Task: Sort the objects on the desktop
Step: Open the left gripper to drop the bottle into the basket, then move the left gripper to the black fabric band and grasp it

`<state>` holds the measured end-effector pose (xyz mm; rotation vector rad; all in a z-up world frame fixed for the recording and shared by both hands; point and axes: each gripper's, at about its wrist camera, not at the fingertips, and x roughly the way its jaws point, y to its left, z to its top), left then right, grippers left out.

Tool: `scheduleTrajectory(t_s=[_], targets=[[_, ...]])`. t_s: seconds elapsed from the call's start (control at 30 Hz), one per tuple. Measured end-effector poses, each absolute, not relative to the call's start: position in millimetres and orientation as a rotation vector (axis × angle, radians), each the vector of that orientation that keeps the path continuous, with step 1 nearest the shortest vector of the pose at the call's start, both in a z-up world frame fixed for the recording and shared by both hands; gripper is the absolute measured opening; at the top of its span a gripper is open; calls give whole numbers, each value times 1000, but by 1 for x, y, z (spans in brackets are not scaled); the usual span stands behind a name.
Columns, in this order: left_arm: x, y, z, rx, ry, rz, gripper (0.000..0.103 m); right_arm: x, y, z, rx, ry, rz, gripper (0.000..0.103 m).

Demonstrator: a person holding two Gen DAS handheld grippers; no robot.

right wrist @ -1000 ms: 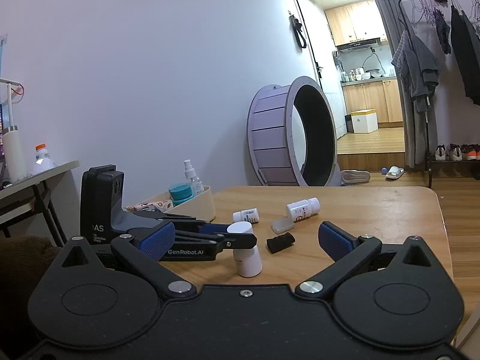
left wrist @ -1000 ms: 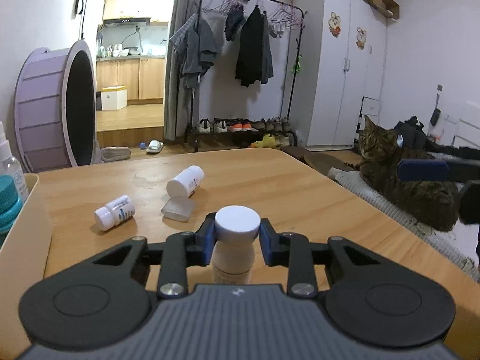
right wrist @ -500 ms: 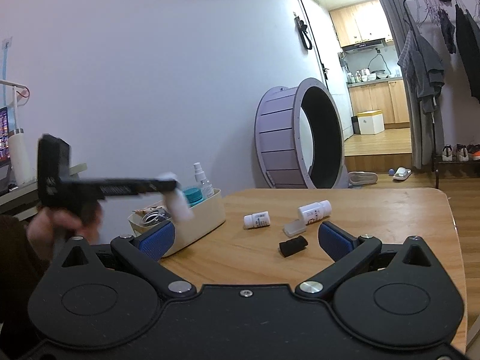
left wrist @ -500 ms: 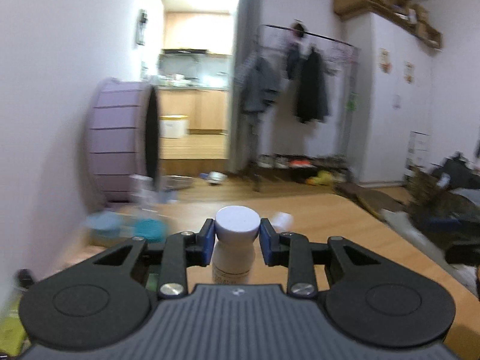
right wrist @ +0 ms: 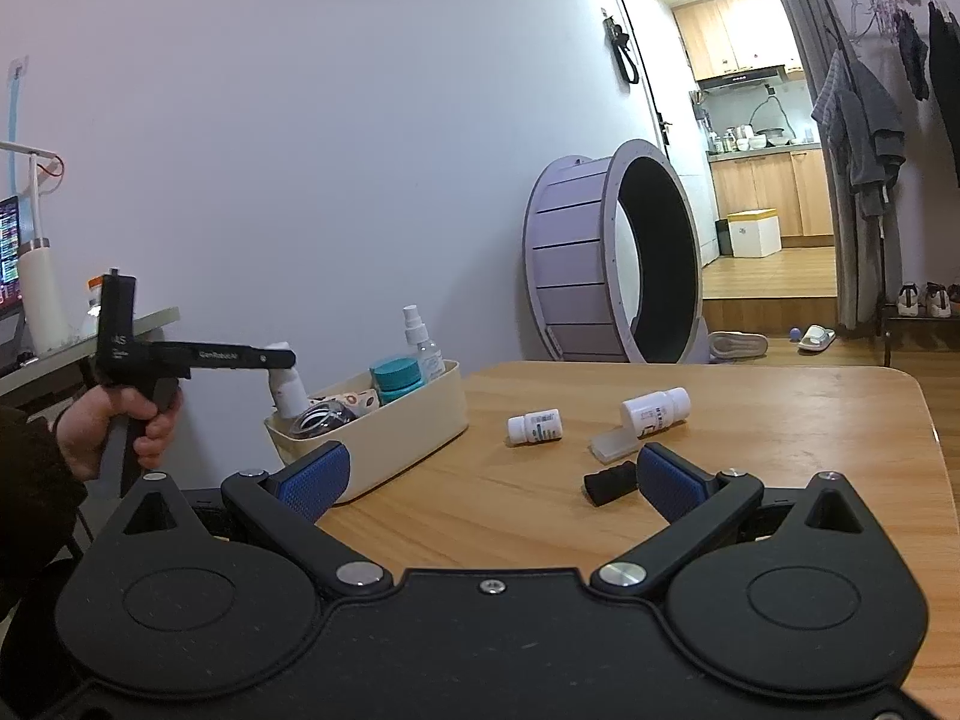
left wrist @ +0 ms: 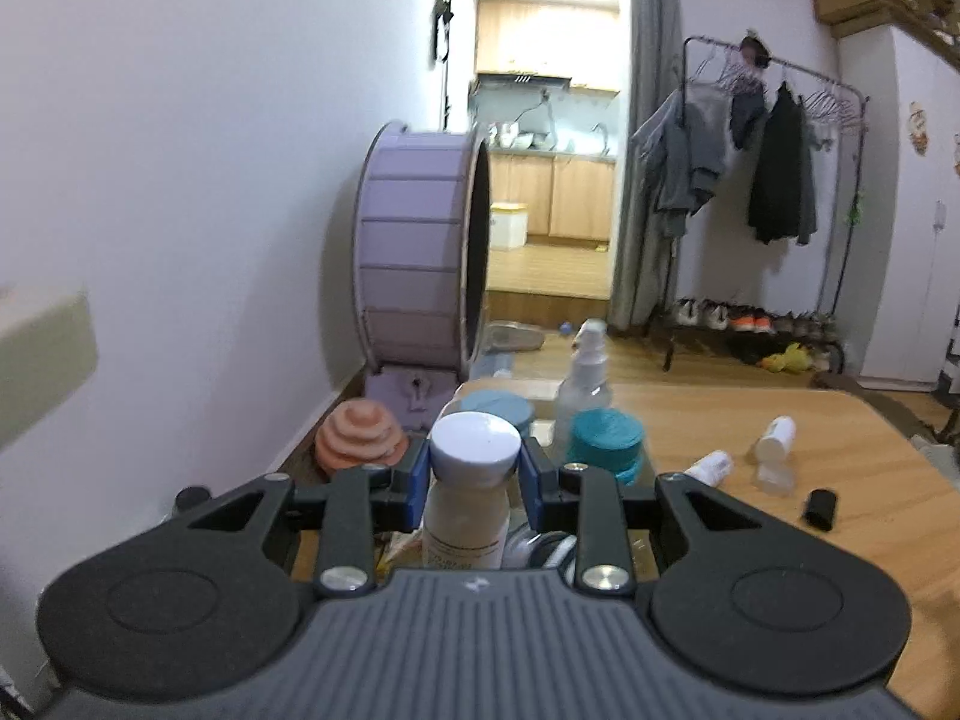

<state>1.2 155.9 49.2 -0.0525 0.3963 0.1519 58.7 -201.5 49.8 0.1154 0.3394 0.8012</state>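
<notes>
My left gripper is shut on a white pill bottle by its cap. In the right wrist view that bottle hangs tilted over the near end of the cream bin, and a hand holds the left gripper. The bin holds teal-capped jars, a spray bottle and other items. My right gripper stands open over the table with nothing between its fingers. Two white bottles, a clear small case and a black clip lie on the wooden table.
A purple exercise wheel stands on the floor beyond the table. A side desk with a monitor is at far left. A clothes rack and kitchen doorway are in the background. An orange ridged toy sits on the floor.
The left gripper lifted the white bottle off the table and swung left with it, coming over the cream bin. The right gripper stayed still and open.
</notes>
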Motion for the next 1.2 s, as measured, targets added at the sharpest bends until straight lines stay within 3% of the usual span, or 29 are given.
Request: scheduleTrajectory(t_s=[0.07,0.23,0.7,1.2], targets=[[1,159,46,-48,408,161,31,59,-199,50,110,342,804,103],[-13,161,49,-45,375,164,56,60,-197,50,108,347,807,103],[-2,72,39,-93,418,-183,58,65,-203,48,111,352,750,103],[103,-7,-13,4,574,-361,54,65,-234,53,169,315,709,103]])
